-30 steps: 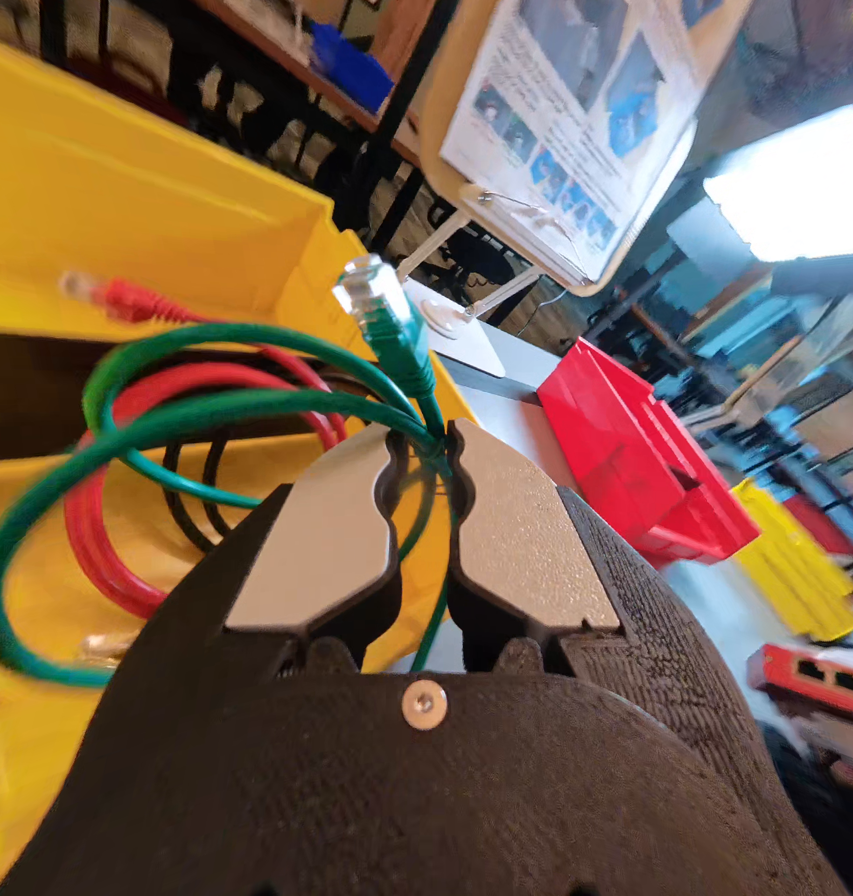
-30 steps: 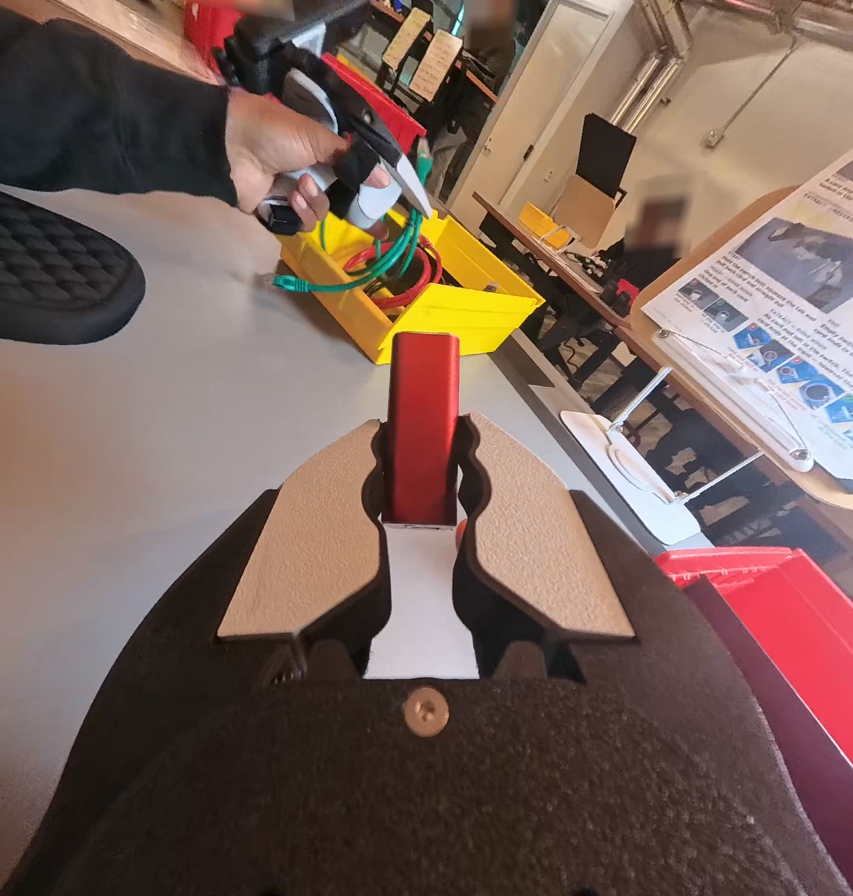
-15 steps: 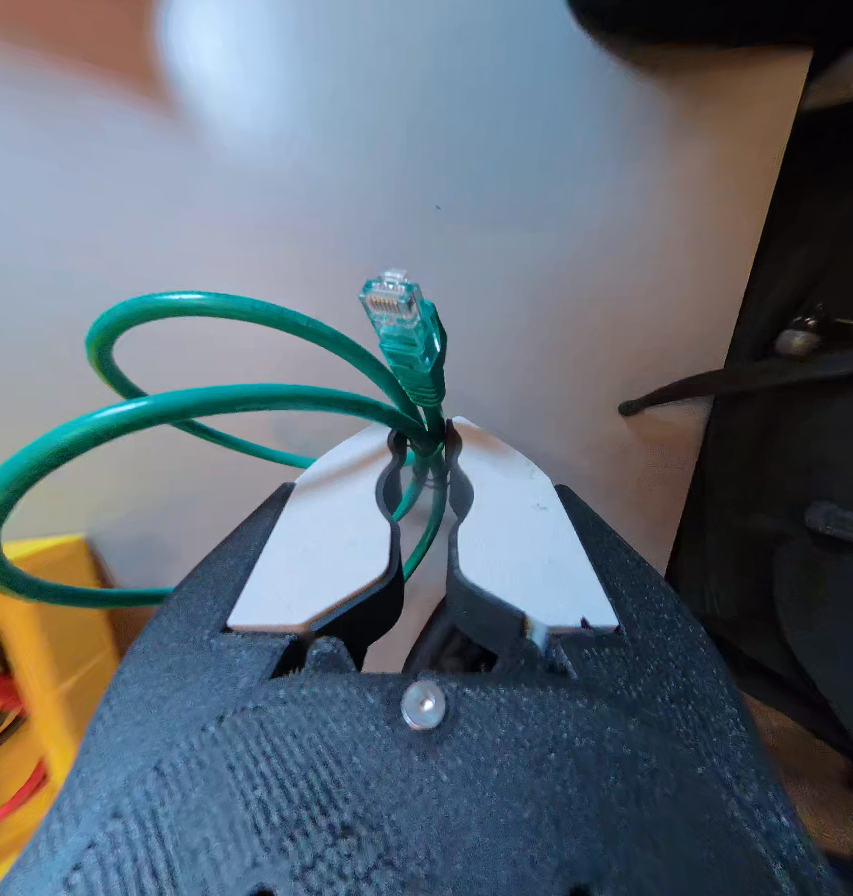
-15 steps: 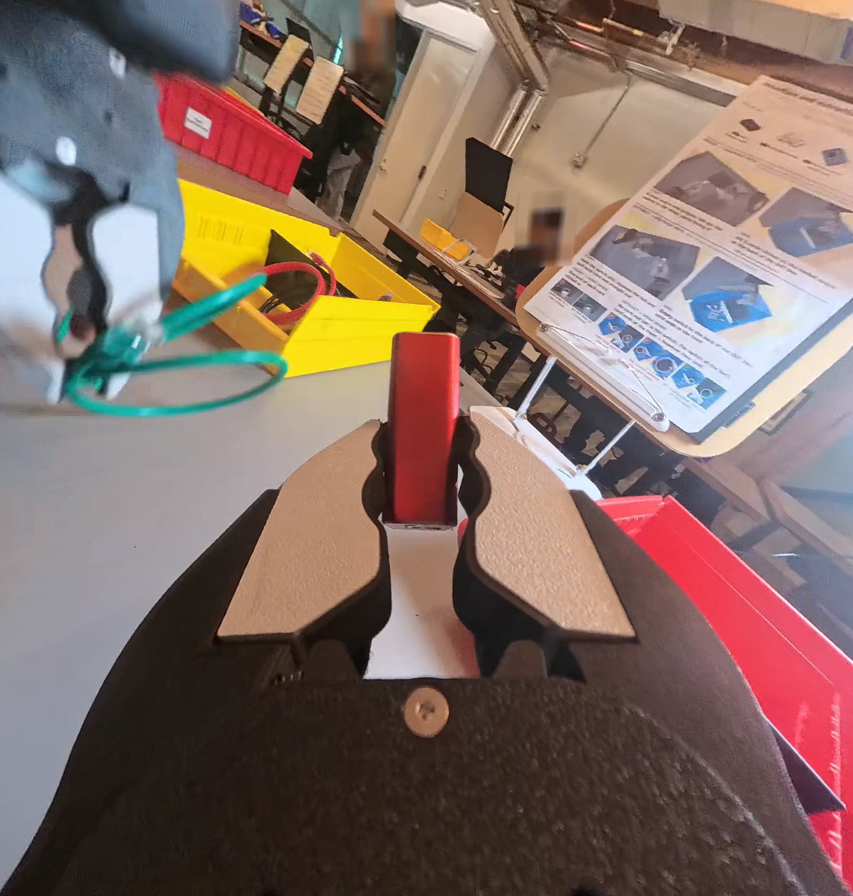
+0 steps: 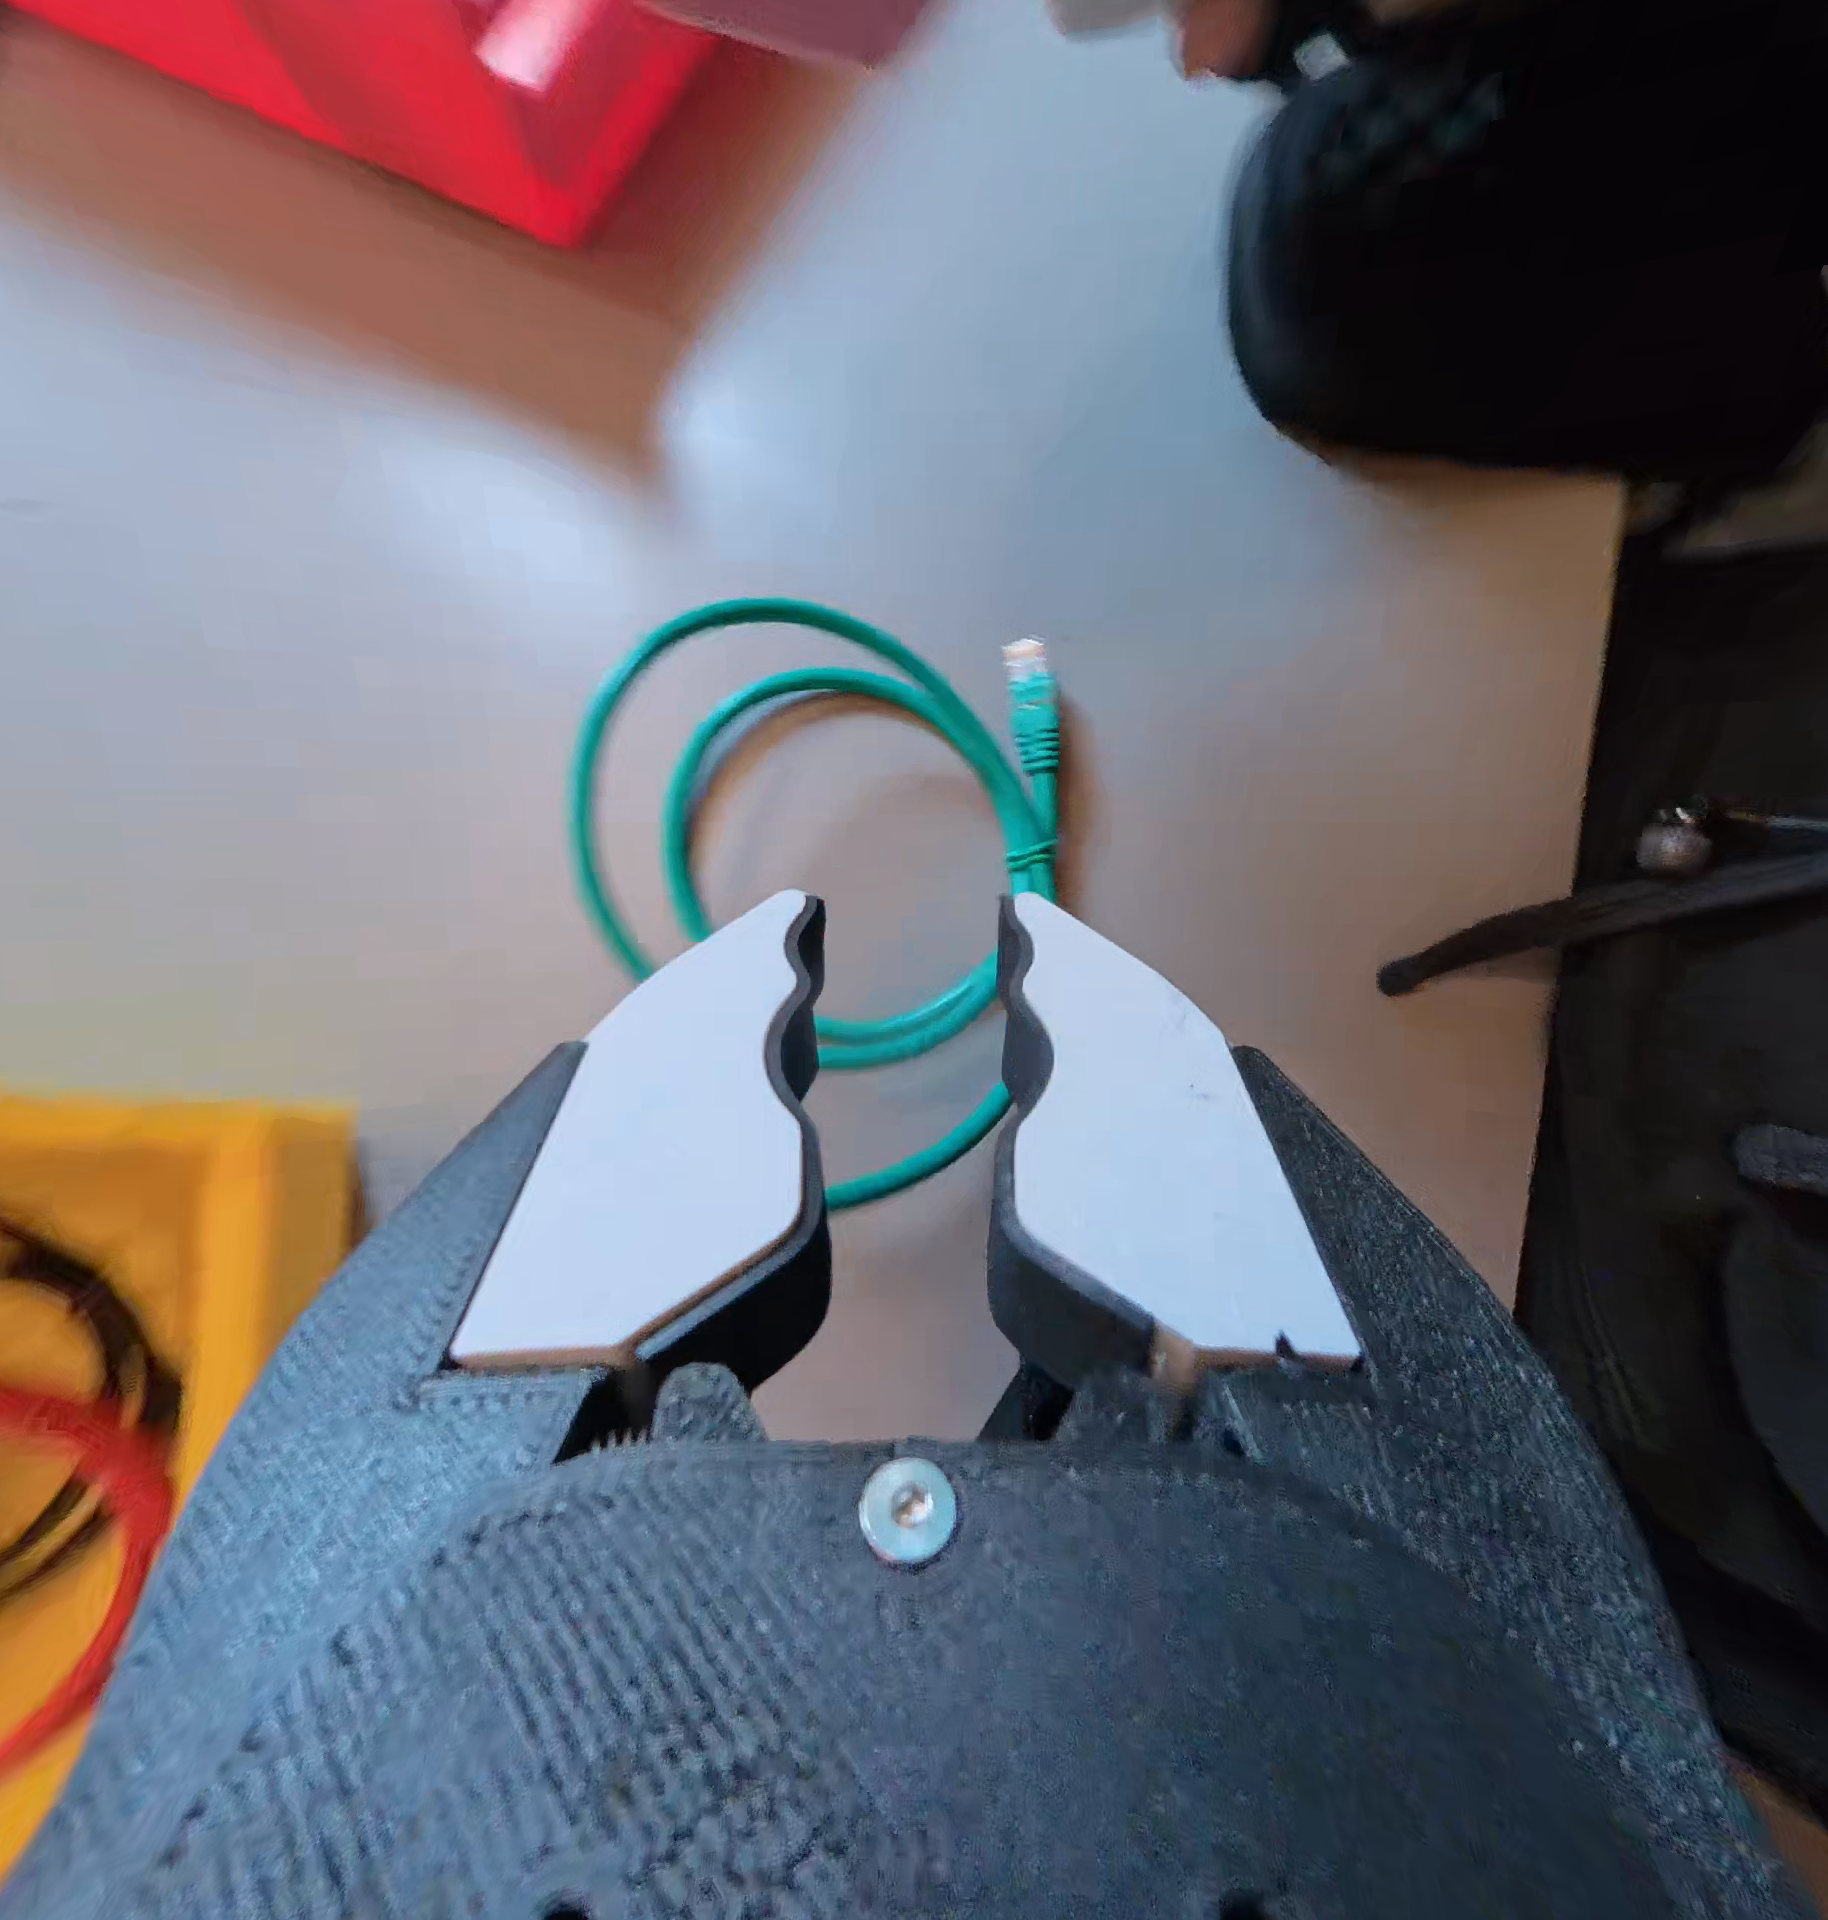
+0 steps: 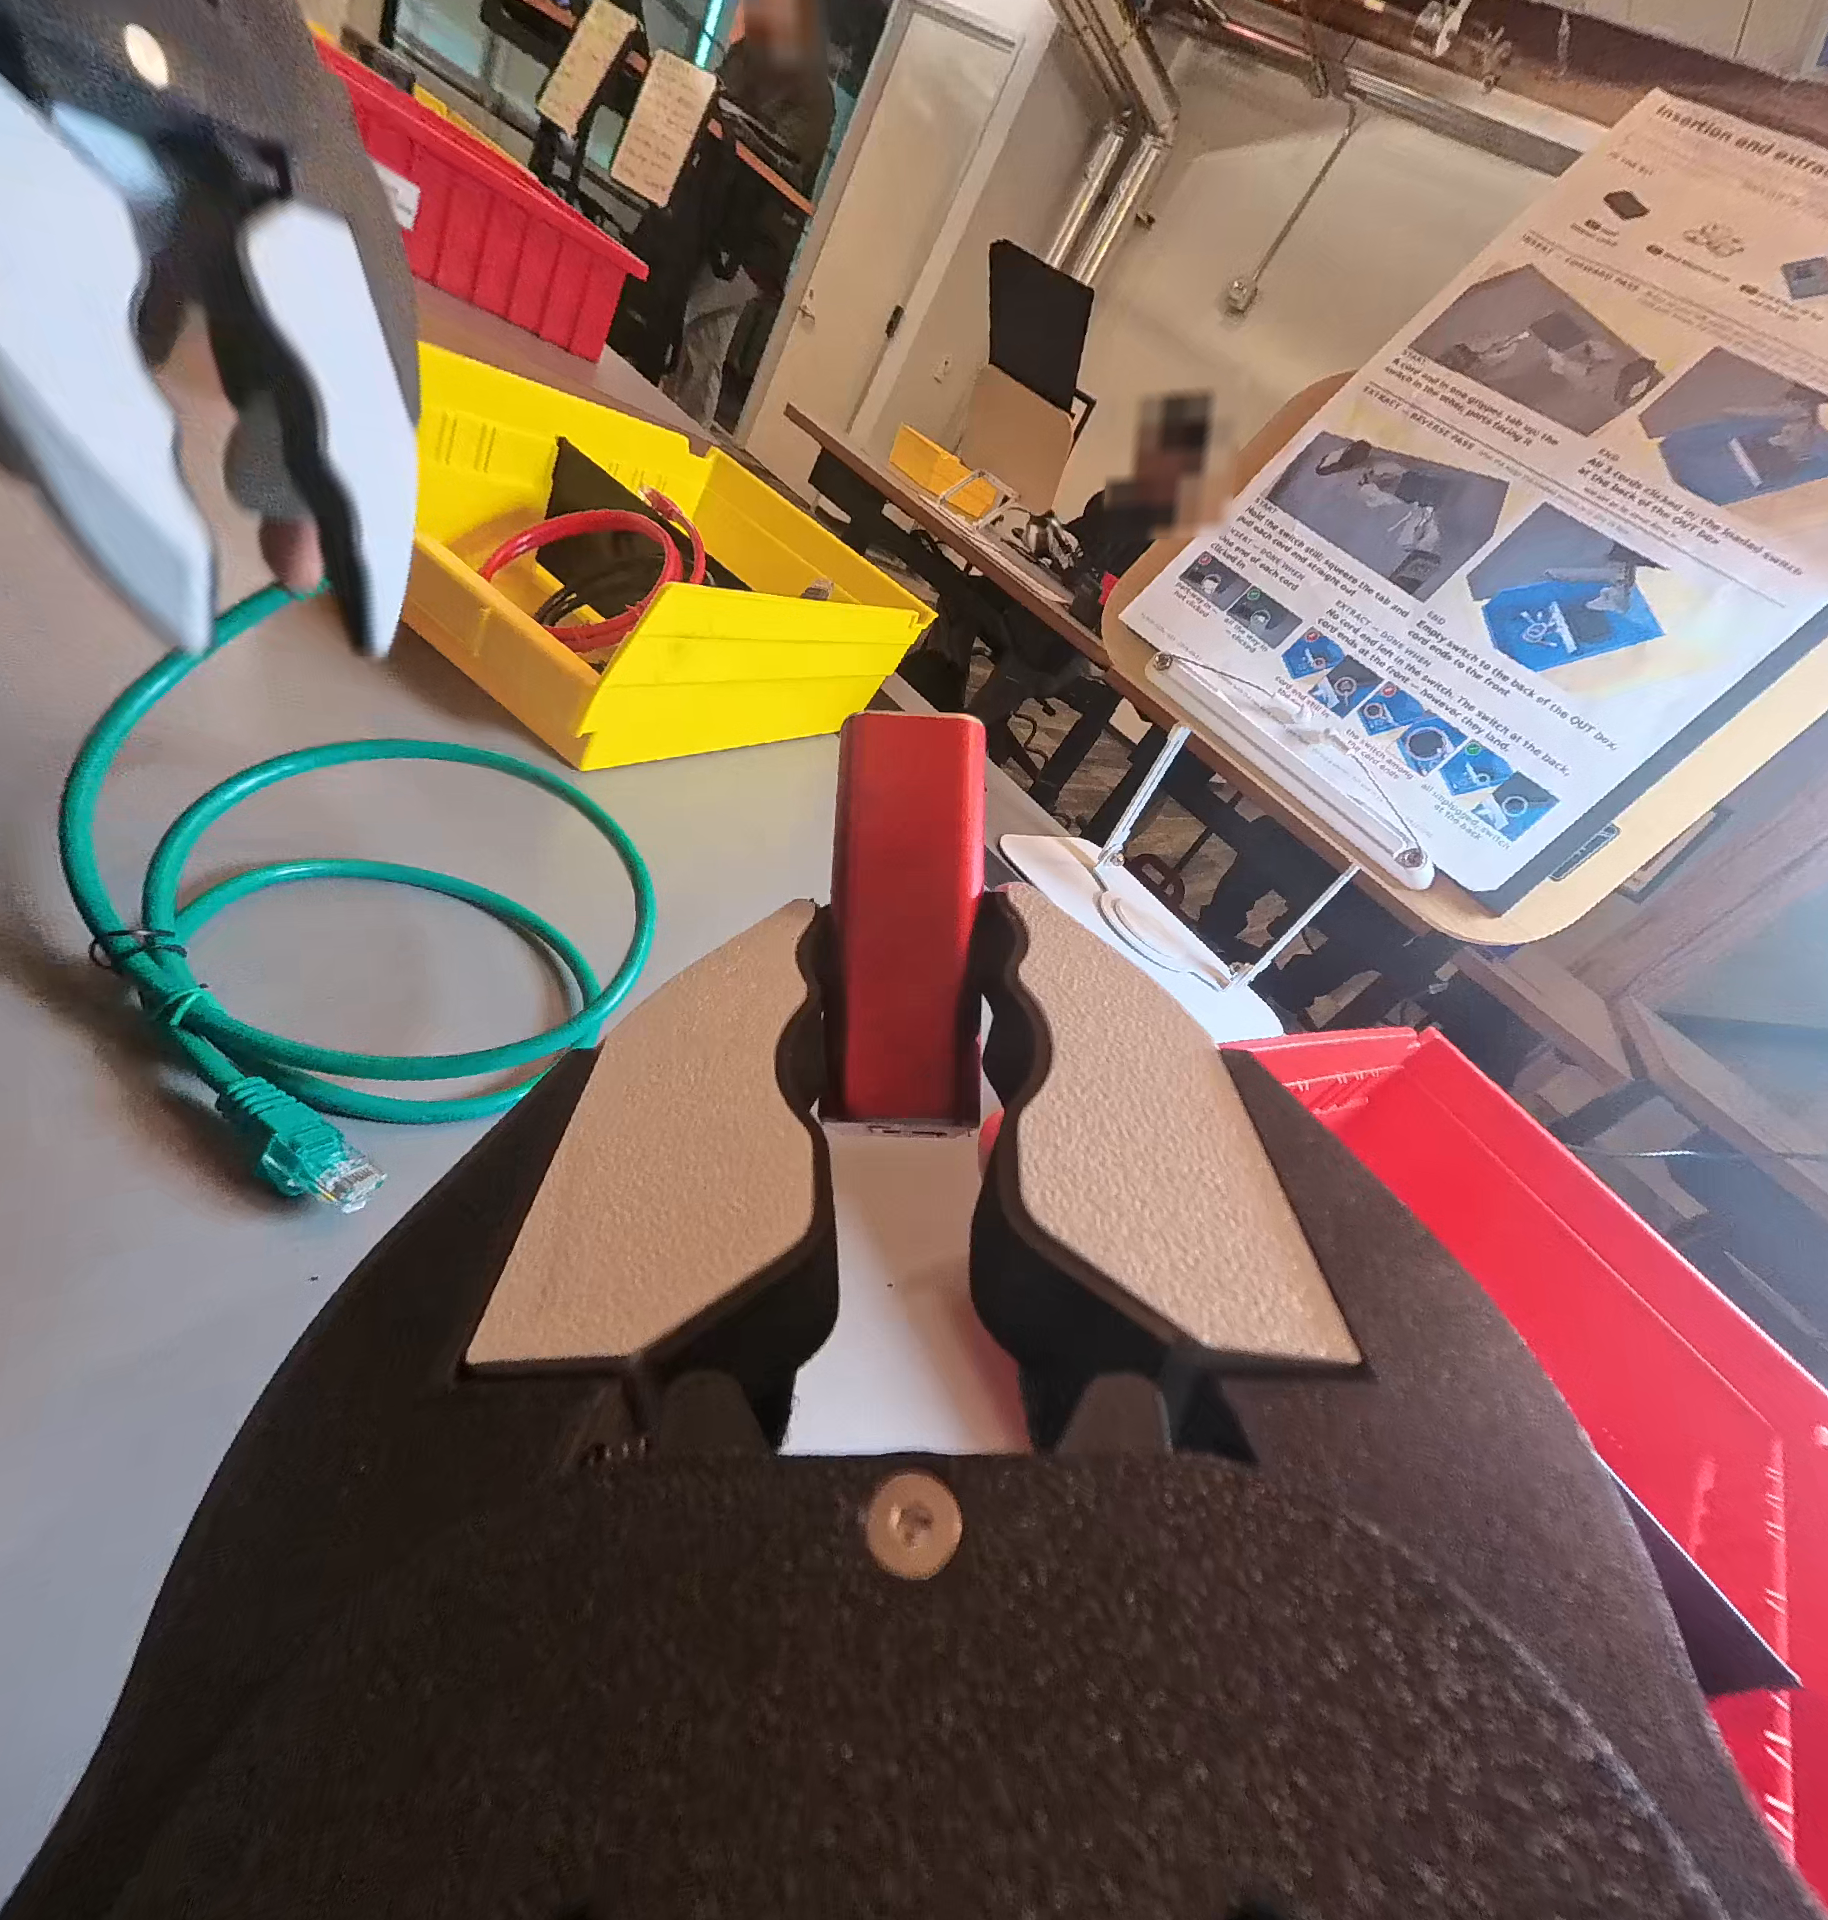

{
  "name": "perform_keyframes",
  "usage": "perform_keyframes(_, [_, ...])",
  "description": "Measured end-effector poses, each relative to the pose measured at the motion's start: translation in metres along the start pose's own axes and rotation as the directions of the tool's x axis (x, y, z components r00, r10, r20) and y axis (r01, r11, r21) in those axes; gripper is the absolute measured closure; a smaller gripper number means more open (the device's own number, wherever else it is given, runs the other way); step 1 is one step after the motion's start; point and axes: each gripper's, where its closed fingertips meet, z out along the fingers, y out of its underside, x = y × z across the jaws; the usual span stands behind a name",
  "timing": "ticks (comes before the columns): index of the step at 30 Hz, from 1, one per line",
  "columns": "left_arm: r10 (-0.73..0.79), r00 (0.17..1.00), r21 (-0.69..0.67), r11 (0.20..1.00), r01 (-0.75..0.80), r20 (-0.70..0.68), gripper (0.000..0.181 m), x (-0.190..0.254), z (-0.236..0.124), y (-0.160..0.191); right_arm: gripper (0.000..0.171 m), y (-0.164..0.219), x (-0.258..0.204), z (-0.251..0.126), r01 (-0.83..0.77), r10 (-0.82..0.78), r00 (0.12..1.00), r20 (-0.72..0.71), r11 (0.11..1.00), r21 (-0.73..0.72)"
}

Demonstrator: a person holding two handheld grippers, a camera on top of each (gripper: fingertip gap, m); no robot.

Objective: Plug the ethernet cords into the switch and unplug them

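A coiled green ethernet cord (image 5: 629, 831) lies loose on the grey table, its clear plug (image 5: 1029, 675) pointing away. It also shows in the right wrist view (image 6: 370, 1070), plug (image 6: 318, 1164) toward me. My left gripper (image 5: 905, 914) is open and empty, hovering above the coil; it also shows at the top left of the right wrist view (image 6: 266, 613). My right gripper (image 6: 905, 925) is shut on the red switch (image 6: 905, 914), held upright above the table. A red cord (image 6: 598, 561) and a black cord lie in the yellow bin (image 6: 744, 665).
A red bin (image 6: 1616, 1299) sits at the right, also in the left wrist view (image 5: 422, 94). An instruction board on a white stand (image 6: 1512, 582) stands behind it. The yellow bin's corner (image 5: 110, 1195) is at lower left. A black chair (image 5: 1720, 1039) is beside the table edge.
My left gripper carried the green cord from the yellow bin to the table, opened and let it go. The cord now lies on the table. The right gripper kept its hold on the switch.
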Motion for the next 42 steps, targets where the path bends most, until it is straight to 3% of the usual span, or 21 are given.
perform_keyframes(3, [-0.163,0.978,0.160,0.977,0.141,0.133,0.153,-0.026,-0.043,0.005,0.145,-0.001,0.001,0.000,-0.005,0.005,1.000,-0.002,1.000,0.002])
perform_keyframes(6, [-0.353,0.917,0.275,0.914,0.297,0.184,0.148,-0.039,-0.060,0.029,0.145,-0.001,0.001,0.000,-0.011,0.011,1.000,0.000,1.000,0.003])
perform_keyframes(13, [-0.539,0.836,0.430,0.783,0.450,0.105,0.144,-0.027,-0.021,0.044,0.145,0.001,-0.003,0.003,-0.008,0.008,1.000,0.011,1.000,-0.006])
perform_keyframes(15, [-0.542,0.837,0.445,0.770,0.458,0.077,0.163,-0.032,-0.014,0.036,0.145,0.001,-0.004,0.003,-0.004,0.004,1.000,0.010,1.000,-0.007])
perform_keyframes(18, [-0.484,0.874,0.415,0.806,0.422,0.052,0.170,-0.035,-0.021,0.023,0.145,0.000,-0.002,0.001,0.003,-0.003,1.000,0.001,1.000,-0.005])
perform_keyframes(23, [-0.202,0.979,0.270,0.941,0.204,-0.033,0.170,-0.011,-0.072,-0.006,0.145,-0.002,0.001,0.000,-0.012,0.012,1.000,-0.001,1.000,0.012])
perform_keyframes(26, [0.000,0.987,0.129,0.991,0.021,-0.162,0.170,0.018,-0.118,-0.013,0.145,-0.005,0.000,-0.001,-0.010,0.010,1.000,0.000,1.000,0.021])
perform_keyframes(28, [0.136,0.975,0.092,0.988,-0.121,-0.175,0.170,0.019,-0.130,-0.021,0.145,-0.006,-0.002,0.000,-0.008,0.008,1.000,0.005,1.000,0.027])
perform_keyframes(31, [0.141,0.931,-0.087,0.980,-0.180,-0.336,0.170,0.015,-0.098,-0.005,0.145,-0.007,-0.005,0.002,0.003,-0.004,1.000,0.017,1.000,0.028])
perform_keyframes(34, [0.071,0.951,-0.210,0.968,-0.139,-0.300,0.170,-0.013,-0.023,0.011,0.145,-0.006,-0.013,0.002,0.045,-0.047,0.998,0.043,0.999,0.028])
perform_keyframes(38, [0.074,0.978,-0.158,0.982,-0.105,-0.194,0.169,-0.031,0.047,-0.001,0.145,0.003,-0.030,0.001,0.177,-0.179,0.976,0.127,0.984,0.024])
perform_keyframes(42, [0.050,0.971,-0.057,0.996,-0.064,-0.232,0.169,-0.020,0.072,-0.020,0.145,0.021,-0.044,0.004,0.360,-0.352,0.918,0.184,0.933,-0.010])
